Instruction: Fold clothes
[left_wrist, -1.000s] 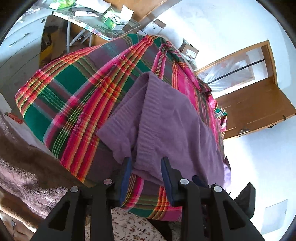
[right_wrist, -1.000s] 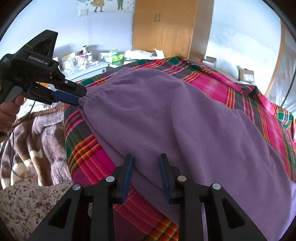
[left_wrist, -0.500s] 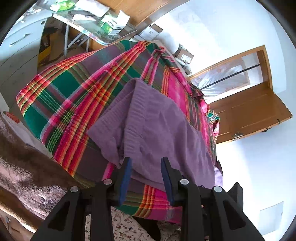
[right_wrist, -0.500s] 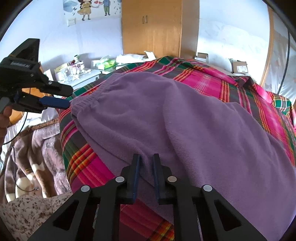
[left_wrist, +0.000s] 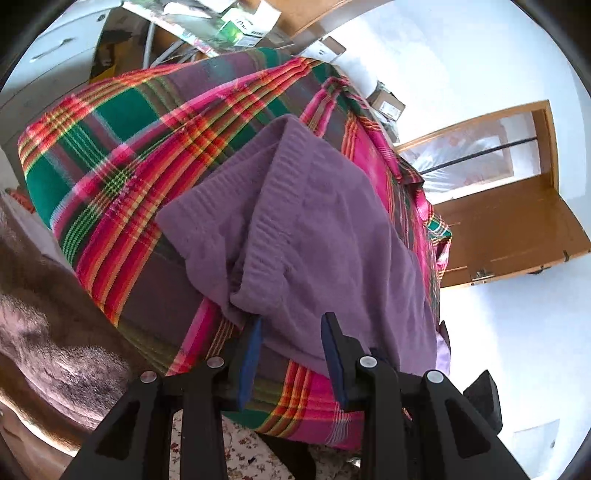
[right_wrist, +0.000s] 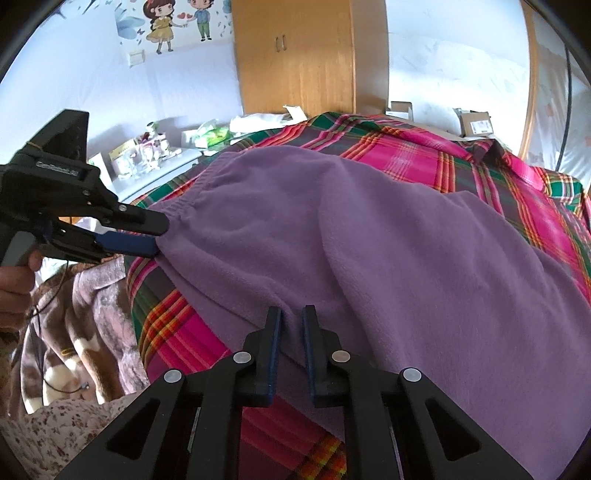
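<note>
Right gripper (right_wrist: 291, 325): jaws narrowed from wide a second ago, now pinching the near hem of the purple fleece garment (right_wrist: 369, 258). Left gripper (left_wrist: 291, 332): jaws apart around its waistband corner. Garment lies atop the plaid blanket (left_wrist: 122, 147); a fold lift looks imminent.

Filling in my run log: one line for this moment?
left gripper: open at waistband | right gripper: shut on purple garment edge | plaid blanket underneath

A purple garment (left_wrist: 317, 236) lies mid-frame on a plaid blanket (left_wrist: 122, 147). The left gripper (left_wrist: 291, 332), fingers spread, straddles its near edge at the bottom.
</note>
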